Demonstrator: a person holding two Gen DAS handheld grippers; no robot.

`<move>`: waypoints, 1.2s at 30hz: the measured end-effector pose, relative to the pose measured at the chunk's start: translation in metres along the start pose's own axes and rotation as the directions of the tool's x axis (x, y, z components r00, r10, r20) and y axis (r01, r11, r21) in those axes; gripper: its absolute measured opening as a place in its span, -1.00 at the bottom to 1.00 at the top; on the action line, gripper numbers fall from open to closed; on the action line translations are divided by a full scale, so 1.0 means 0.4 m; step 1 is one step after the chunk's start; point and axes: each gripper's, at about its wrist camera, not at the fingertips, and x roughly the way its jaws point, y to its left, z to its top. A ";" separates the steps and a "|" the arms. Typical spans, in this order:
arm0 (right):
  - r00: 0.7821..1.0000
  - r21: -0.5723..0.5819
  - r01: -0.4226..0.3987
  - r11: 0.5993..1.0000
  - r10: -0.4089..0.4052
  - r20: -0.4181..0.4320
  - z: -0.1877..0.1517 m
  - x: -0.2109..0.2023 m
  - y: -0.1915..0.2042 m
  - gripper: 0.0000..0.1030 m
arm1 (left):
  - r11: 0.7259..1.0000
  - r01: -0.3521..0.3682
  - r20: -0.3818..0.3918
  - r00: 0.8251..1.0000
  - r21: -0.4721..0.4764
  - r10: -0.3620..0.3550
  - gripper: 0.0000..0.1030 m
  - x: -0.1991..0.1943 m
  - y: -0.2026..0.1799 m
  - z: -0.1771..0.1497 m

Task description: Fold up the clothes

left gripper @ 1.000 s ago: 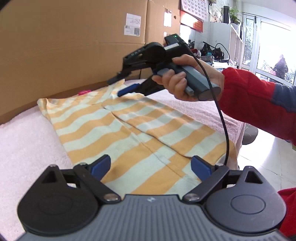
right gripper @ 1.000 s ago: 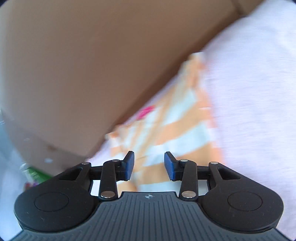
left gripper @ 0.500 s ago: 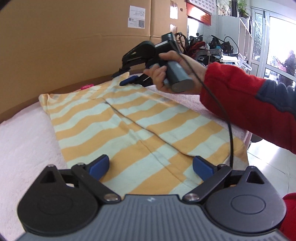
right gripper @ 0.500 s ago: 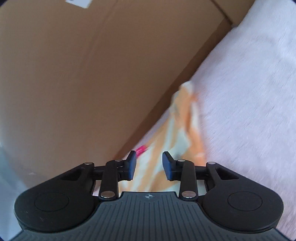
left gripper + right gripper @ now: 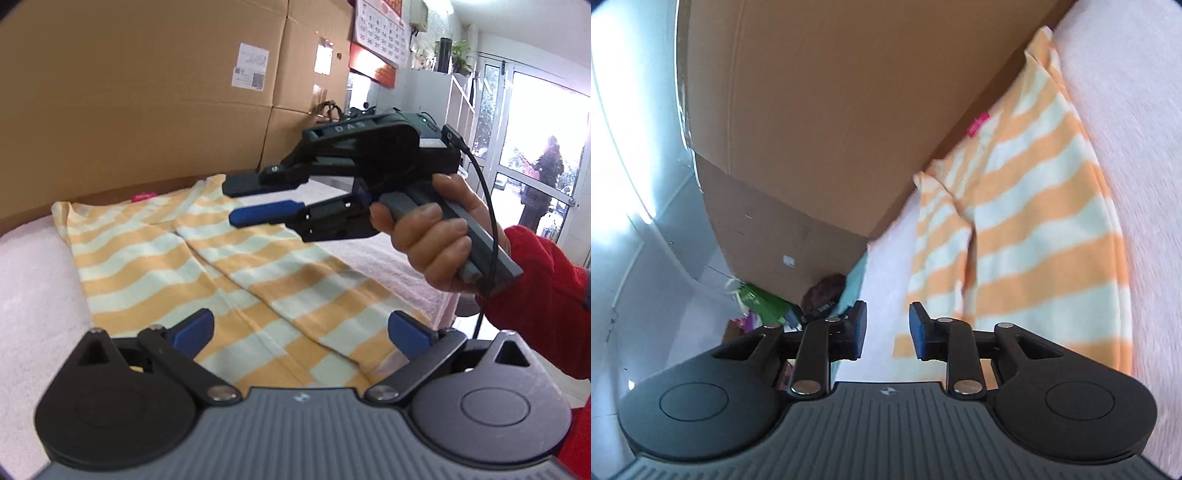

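Big cardboard boxes (image 5: 147, 96) stand like a wall along the far edge of the counter (image 5: 33, 280), which a pale pink towel covers. A white label (image 5: 250, 72) sticks on one box, and a calendar (image 5: 380, 29) hangs on the wall behind them. At the right a glass door (image 5: 532, 155) lets in strong light. In the right wrist view, some bags and a green packet (image 5: 757, 299) lie on the floor beyond the end of the counter.

The shirt (image 5: 221, 266), with orange and pale stripes, lies flat on the towel. Both its sides are folded in and they meet in a seam along the middle. Its long axis runs from the near edge of the counter to the boxes, and the collar with a pink tag (image 5: 143, 196) points to the boxes and nearly touches them.

The left gripper (image 5: 299, 330) hovers over the near hem with its jaws wide and opening more, nothing between them. The right gripper (image 5: 231, 203), in a hand (image 5: 439, 243) with a red sleeve (image 5: 539, 302), hangs above the far right part of the shirt and partly hides it. Its jaws stand a little apart and are closing, and no cloth is between them.
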 end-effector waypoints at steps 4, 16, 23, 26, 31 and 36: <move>0.994 0.010 0.093 0.996 -0.094 0.050 -0.058 -0.062 -0.040 -0.56 | 1.000 0.006 -0.039 0.999 0.005 -0.006 0.96 0.007 -0.026 -0.039; 0.999 -0.113 0.001 0.994 0.004 0.045 -0.225 -0.053 0.050 -0.39 | 0.988 0.153 -0.004 0.988 0.016 -0.153 0.97 -0.061 -0.123 -0.081; 0.998 0.131 -0.012 0.991 0.003 0.070 -0.258 -0.008 -0.032 -0.49 | 0.995 0.088 -0.036 0.996 0.037 -0.087 0.97 -0.082 -0.142 -0.134; 0.994 0.004 0.054 0.999 -0.054 0.092 -0.284 -0.048 0.012 -0.31 | 0.997 0.065 -0.024 0.998 0.051 -0.064 0.97 -0.111 -0.154 -0.133; 0.968 -0.068 0.209 0.976 -0.196 0.154 -0.294 -0.044 0.010 -0.10 | 0.999 0.030 -0.026 0.999 0.012 -0.029 0.97 -0.105 -0.128 -0.146; 0.941 -0.065 0.309 0.949 -0.295 0.168 -0.319 -0.087 -0.047 -0.03 | 1.000 -0.012 -0.040 0.999 0.022 0.012 0.97 -0.148 -0.135 -0.156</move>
